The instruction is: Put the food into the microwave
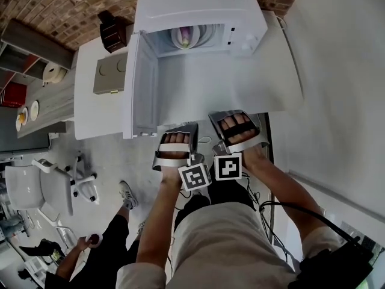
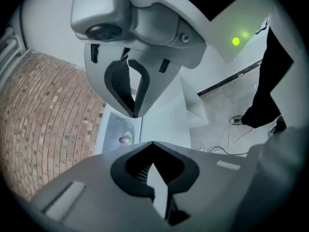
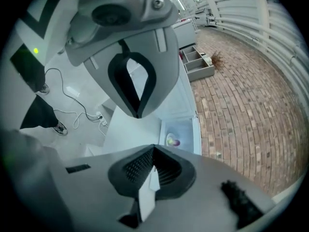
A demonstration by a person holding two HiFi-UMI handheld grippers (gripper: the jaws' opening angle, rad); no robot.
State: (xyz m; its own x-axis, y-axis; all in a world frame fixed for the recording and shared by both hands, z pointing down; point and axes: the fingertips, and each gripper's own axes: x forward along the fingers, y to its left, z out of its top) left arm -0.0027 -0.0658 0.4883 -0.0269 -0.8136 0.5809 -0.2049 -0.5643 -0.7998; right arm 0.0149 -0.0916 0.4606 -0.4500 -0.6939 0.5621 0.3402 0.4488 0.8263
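The white microwave (image 1: 198,5) stands with its door (image 1: 144,83) swung open to the left. Inside it a white plate holds a pinkish piece of food (image 1: 185,37). The same food (image 2: 125,139) shows small and far off in the left gripper view, and the food (image 3: 173,141) also appears in the right gripper view. My left gripper (image 1: 175,138) and right gripper (image 1: 236,124) hang side by side, well back from the microwave's opening. The left gripper (image 2: 143,129) stands open with nothing between its jaws. The right gripper (image 3: 146,131) is likewise open and empty.
A grey box (image 1: 110,75) and a dark object (image 1: 112,32) sit on the white counter left of the microwave. Another person (image 1: 96,251) stands at lower left near white chairs (image 1: 48,185). Cables (image 3: 84,112) lie on the floor. A brick wall (image 1: 54,5) runs behind.
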